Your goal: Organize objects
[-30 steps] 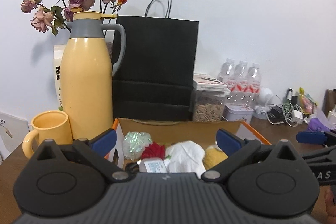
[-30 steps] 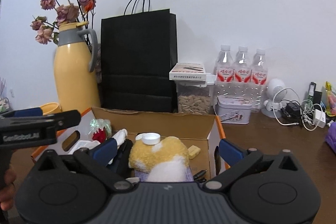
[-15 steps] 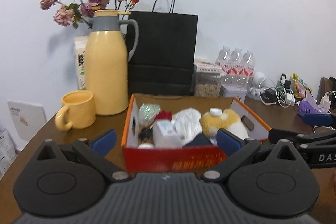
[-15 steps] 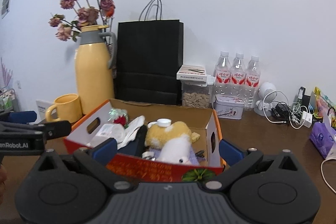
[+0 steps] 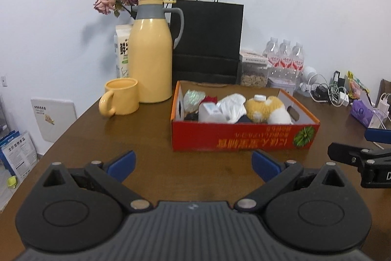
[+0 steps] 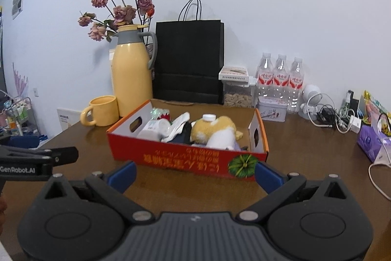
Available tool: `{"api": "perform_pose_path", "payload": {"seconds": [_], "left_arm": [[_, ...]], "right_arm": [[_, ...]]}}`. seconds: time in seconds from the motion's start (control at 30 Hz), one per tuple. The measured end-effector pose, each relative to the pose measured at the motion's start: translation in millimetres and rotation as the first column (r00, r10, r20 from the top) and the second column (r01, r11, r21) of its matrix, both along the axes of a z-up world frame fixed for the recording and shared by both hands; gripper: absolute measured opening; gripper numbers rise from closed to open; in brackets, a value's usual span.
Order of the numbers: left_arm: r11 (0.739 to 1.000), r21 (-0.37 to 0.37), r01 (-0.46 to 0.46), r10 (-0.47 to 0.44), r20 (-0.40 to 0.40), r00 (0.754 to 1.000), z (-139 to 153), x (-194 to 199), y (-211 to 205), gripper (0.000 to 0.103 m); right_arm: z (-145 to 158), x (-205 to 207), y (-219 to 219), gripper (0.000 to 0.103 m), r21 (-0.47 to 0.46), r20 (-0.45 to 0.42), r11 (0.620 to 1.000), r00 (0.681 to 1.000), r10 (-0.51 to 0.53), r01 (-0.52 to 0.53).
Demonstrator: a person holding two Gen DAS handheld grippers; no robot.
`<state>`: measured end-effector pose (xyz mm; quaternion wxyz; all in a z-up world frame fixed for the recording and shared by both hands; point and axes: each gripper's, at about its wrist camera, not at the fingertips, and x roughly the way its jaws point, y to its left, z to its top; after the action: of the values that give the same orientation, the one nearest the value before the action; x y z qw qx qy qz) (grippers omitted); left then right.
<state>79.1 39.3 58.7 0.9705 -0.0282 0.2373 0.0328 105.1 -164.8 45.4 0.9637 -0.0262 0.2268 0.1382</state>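
So we've pulled both tools back from the red cardboard box (image 5: 244,136) full of odds and ends; left tool (image 5: 193,163) and right tool (image 6: 195,175) both gape wide, empty. Box sits mid-table (image 5: 136,138), looks like packing's done.

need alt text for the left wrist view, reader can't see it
The open left gripper hovers empty over a brown table, facing a red cardboard box packed with a plush toy and other small items. Left of the box stand a yellow mug and yellow thermos; the right gripper enters at right.
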Motion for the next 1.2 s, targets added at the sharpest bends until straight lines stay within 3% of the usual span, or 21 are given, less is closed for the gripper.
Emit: {"api": "perform_pose_path", "payload": {"seconds": [0.37,1.2], "left_arm": [[1.000,0.013,0.000,0.000,-0.025,1.000,-7.4,-18.5,-4.2,0.103],[1.000,0.010,0.000,0.000,-0.028,1.000,-6.3,-21.9,-7.4,0.103]], "right_arm": [[-15.2,-15.8,-1.1,0.103,-0.001,-0.047,1.000,0.999,0.001,-0.001],[-16.1,-18.2,-1.8,0.103,-0.003,-0.050,1.000,0.999,-0.002,0.002]]}}
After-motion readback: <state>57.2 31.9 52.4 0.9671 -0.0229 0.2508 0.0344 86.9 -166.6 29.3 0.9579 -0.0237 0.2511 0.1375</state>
